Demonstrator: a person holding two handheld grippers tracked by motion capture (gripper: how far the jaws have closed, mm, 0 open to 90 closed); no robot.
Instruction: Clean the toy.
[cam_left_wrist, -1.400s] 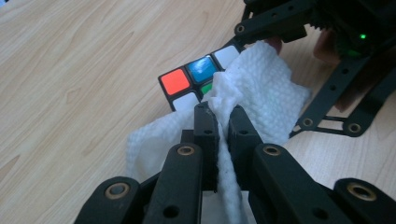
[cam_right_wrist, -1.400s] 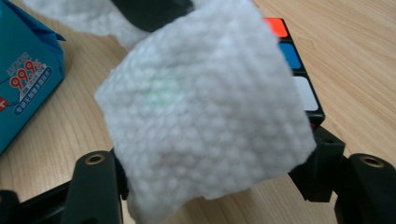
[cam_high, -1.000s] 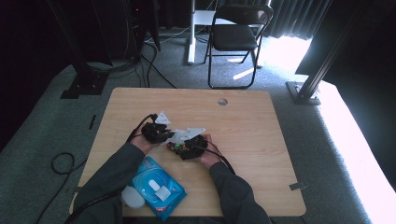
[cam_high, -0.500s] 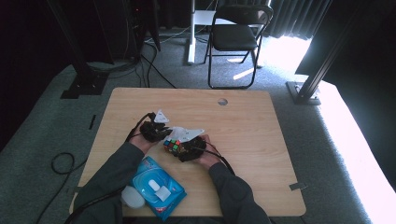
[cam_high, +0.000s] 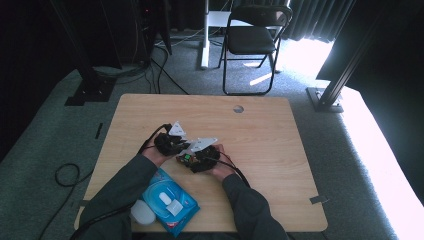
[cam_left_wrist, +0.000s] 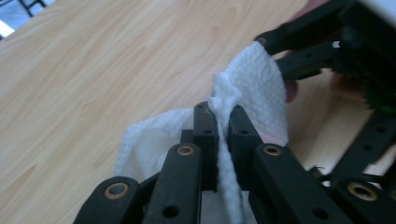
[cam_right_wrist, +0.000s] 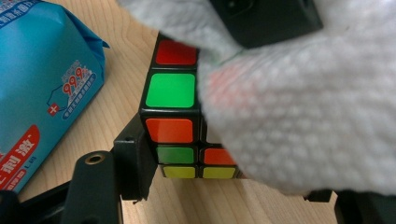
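Left gripper (cam_left_wrist: 217, 123): its jaws are pressed together on a fold of the white wet wipe (cam_left_wrist: 252, 88), seen in the left gripper view; in the high view it is held just left of the right gripper, near the counter's middle.
Right gripper (cam_high: 192, 159): it is clamped on the Rubik's cube (cam_right_wrist: 180, 121), one black jaw being seen flat against the cube's lower left edge in the right gripper view.
Rubik's cube: it is held just above the counter (cam_high: 260, 135), with red, green, orange and yellow stickers shown; its right part is covered by the wipe.
Wet wipe: it is draped over the cube's upper right, touching it, with a loose end hanging behind the left gripper.
Wipes packet (cam_high: 169, 199): the blue packet is lain at the counter's near edge, between the two sleeves and just beside the cube.
White object (cam_high: 142, 212): it is set at the near edge, touching the packet's left side.
Open room: bare wood is left on the far half and the whole right side of the counter, up to the cable hole (cam_high: 238, 108).
Edges: both grippers are kept well apart from the left, right and far edges.
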